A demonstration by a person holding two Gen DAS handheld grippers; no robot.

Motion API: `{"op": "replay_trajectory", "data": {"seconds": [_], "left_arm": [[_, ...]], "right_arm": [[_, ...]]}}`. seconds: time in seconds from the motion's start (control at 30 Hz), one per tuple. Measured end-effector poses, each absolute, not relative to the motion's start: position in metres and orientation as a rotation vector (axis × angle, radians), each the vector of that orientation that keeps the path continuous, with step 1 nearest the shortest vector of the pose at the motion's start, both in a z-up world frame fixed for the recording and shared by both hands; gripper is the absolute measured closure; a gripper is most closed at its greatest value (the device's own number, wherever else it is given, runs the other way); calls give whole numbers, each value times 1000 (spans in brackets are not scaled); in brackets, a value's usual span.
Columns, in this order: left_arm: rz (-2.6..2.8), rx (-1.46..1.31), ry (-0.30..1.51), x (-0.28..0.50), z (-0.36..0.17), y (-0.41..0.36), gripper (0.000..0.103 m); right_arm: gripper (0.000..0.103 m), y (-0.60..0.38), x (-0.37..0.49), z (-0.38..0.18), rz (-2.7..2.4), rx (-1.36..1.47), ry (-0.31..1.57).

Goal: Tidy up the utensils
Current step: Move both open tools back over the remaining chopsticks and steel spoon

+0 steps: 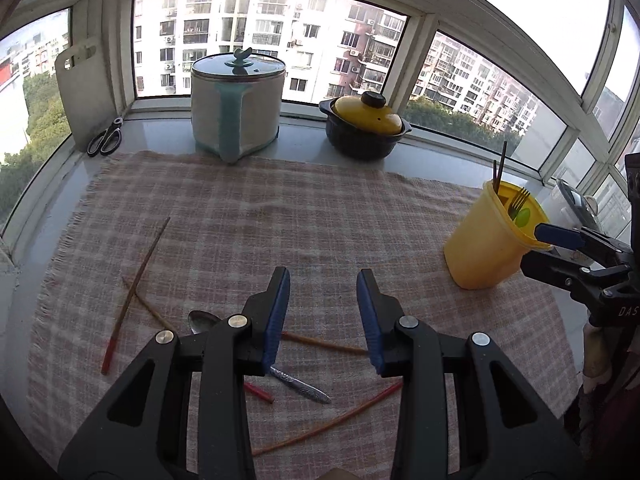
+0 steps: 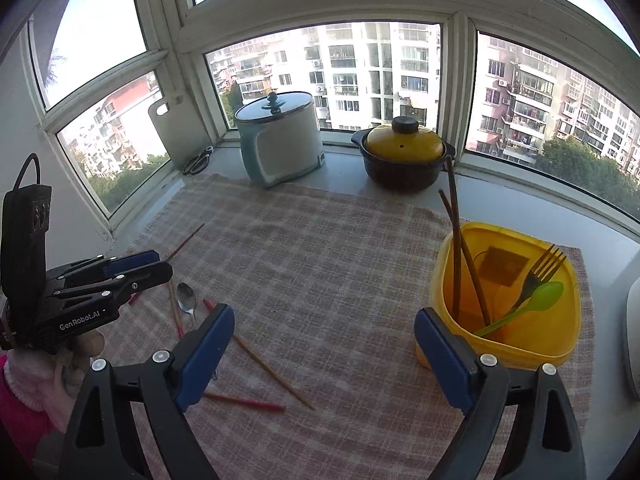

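Left tool, left wrist view: tilted down over the checked cloth on the worktop, jaws apart with nothing between them. Under it lie a spoon and several loose chopsticks. To the right stands the yellow tub, holding a fork, a green spoon and two upright chopsticks; the right tool sits just beside its rim.

Right tool, right wrist view: tilted down, jaws wide apart and empty, its right finger just in front of the yellow tub. Inside lean a fork, a green spoon and two chopsticks. The left tool, held by a hand in a pink sleeve, hangs above the spoon at the left.
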State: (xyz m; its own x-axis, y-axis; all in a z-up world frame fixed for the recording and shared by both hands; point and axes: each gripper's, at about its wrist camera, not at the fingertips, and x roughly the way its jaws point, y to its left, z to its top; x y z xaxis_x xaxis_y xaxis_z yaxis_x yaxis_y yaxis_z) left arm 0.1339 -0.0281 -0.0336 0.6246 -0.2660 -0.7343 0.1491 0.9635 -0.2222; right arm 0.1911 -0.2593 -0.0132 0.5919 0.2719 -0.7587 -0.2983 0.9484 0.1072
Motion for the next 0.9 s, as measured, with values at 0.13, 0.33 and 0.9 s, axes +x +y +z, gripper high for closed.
{"op": "replay_trajectory", "data": {"seconds": [0.13,0.33,0.9], "left_arm": [[-169,-164,881,127,-41,18,69],[-85,-200,915,118,-56,72,69],[-64,-231,1047,132,-107,145,69]], "right_arm": [[10,-239,196,-26,366,-71,919],[14,-219,199,-44,394,-76,987],[30,-186,190,-77,396,-32,1121]]}}
